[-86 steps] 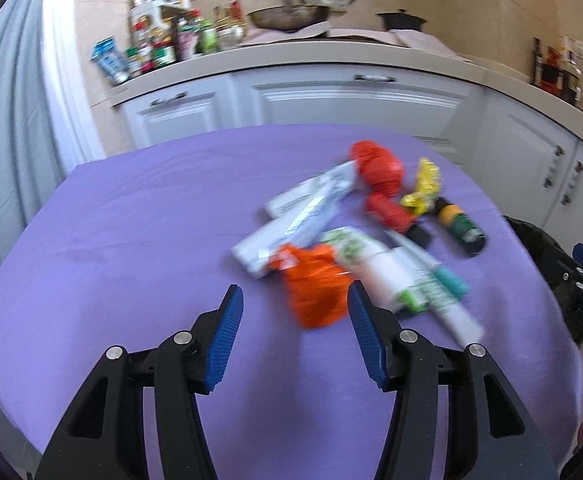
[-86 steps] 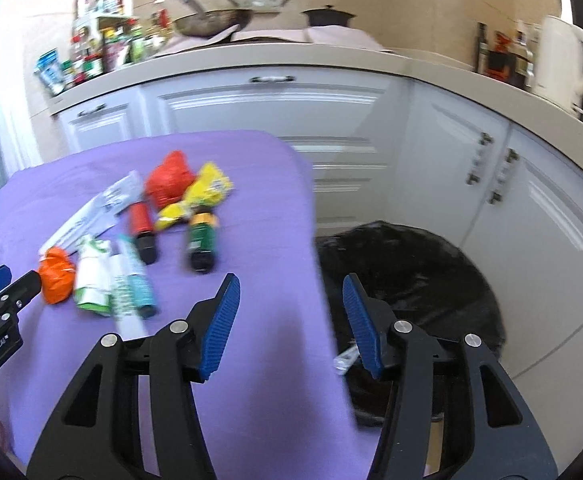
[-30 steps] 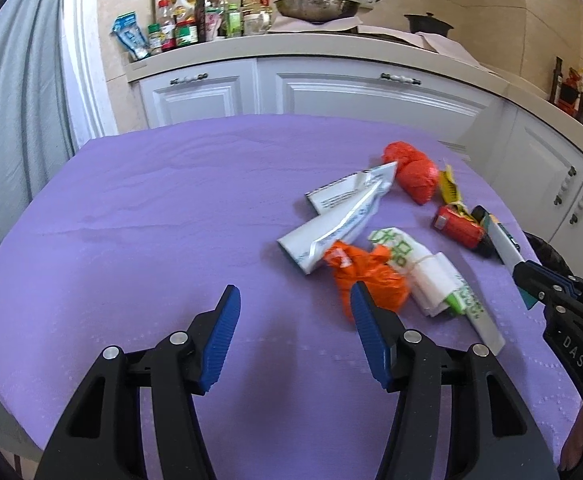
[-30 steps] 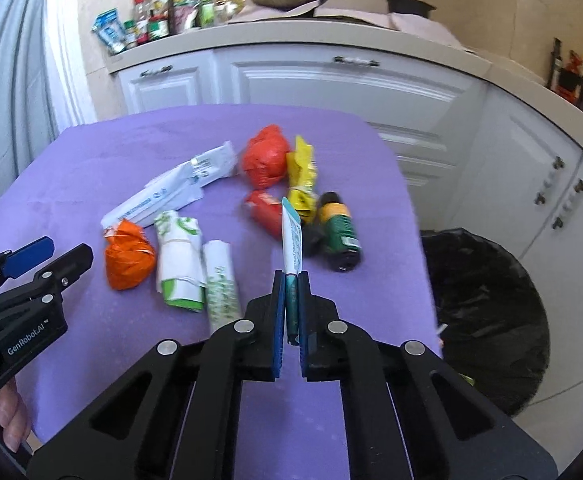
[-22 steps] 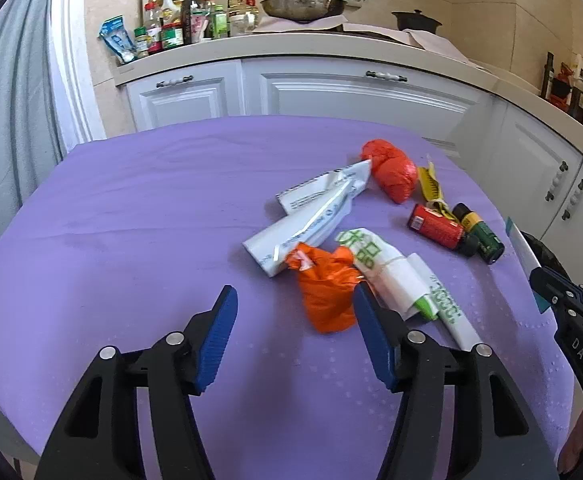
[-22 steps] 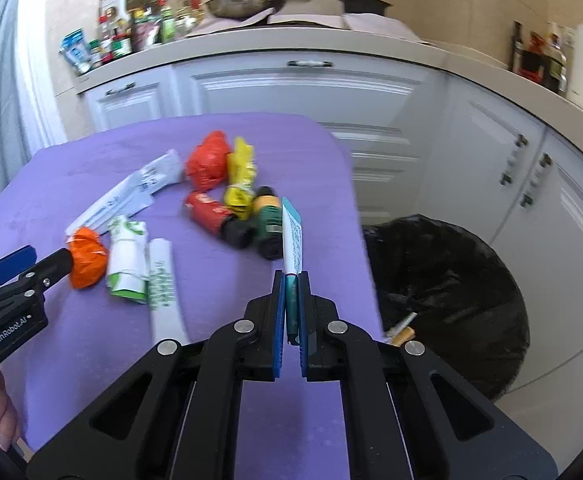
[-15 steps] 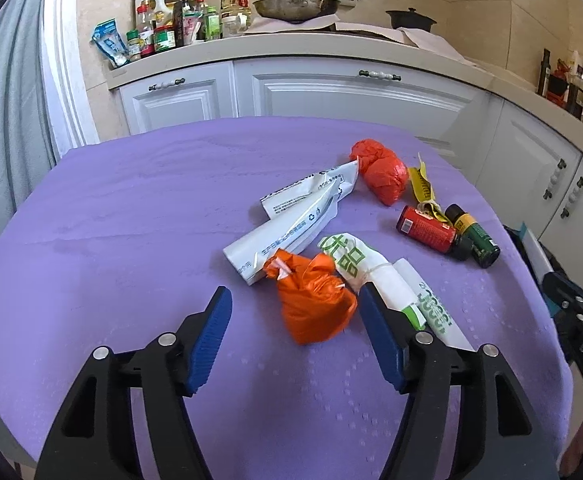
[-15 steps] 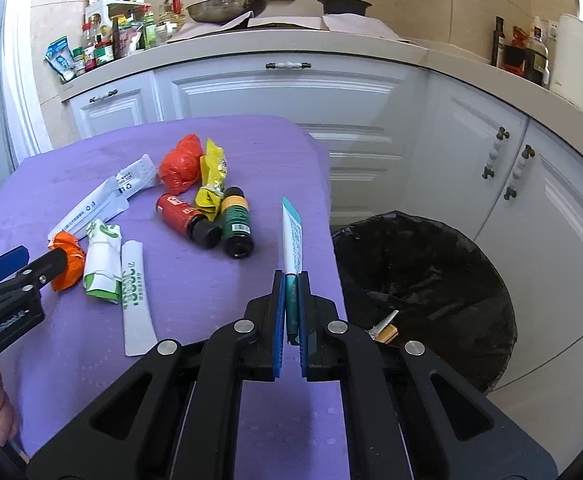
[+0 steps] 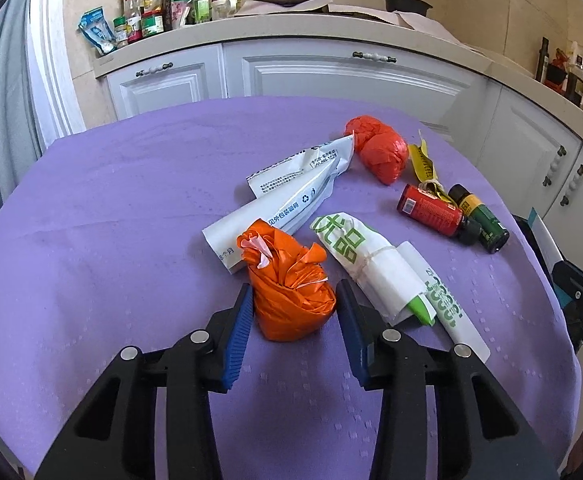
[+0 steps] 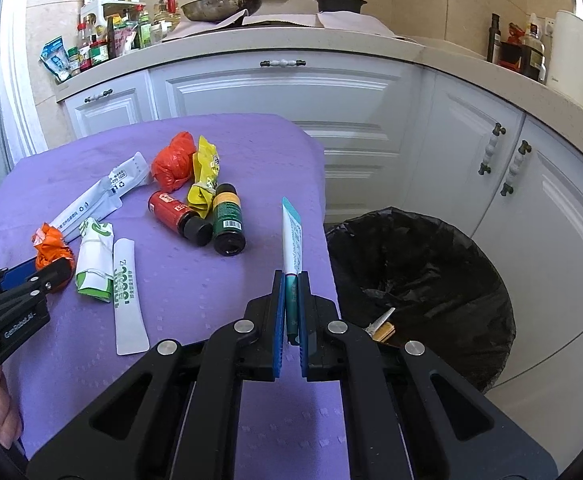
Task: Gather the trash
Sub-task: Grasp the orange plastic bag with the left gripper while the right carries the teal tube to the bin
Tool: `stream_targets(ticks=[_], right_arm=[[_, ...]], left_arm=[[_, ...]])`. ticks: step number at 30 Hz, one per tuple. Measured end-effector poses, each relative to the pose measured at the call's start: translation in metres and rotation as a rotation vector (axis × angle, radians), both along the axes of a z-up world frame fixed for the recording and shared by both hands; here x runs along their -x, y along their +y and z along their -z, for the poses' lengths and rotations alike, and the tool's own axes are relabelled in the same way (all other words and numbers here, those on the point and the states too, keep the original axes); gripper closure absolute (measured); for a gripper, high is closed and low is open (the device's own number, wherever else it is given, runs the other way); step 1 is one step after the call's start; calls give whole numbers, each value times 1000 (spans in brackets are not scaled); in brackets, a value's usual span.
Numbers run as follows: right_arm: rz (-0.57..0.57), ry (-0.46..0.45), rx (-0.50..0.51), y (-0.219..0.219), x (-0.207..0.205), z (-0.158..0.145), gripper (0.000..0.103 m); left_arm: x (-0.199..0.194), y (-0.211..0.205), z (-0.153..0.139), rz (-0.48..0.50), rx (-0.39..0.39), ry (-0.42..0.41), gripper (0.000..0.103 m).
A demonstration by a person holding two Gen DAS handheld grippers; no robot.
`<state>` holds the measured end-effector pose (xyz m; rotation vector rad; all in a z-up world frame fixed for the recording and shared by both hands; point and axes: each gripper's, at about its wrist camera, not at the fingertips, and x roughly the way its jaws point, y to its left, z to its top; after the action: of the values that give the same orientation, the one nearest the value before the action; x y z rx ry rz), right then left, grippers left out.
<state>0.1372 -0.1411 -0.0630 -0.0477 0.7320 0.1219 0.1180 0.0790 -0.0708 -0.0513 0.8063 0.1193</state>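
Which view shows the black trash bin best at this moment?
The right wrist view: the trash bin sits fully in frame beside the table, with its open liner and some scraps inside visible. The left wrist view shows only a dark sliver of it at the right edge, behind the right gripper.

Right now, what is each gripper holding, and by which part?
Right tongs: toothpaste tube, clamped at its cap end. Left tongs: closing around the orange bag, not yet gripped.
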Motion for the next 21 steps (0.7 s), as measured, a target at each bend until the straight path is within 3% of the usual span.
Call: stream_targets(ticks=[11, 21], right_arm=[[64, -38, 1, -24, 11, -8, 97], [175, -76, 22, -68, 22, -16, 97]], left_arm=[[21, -15, -29, 18, -13, -108, 61], [17, -78, -46, 164, -15, -180, 61]])
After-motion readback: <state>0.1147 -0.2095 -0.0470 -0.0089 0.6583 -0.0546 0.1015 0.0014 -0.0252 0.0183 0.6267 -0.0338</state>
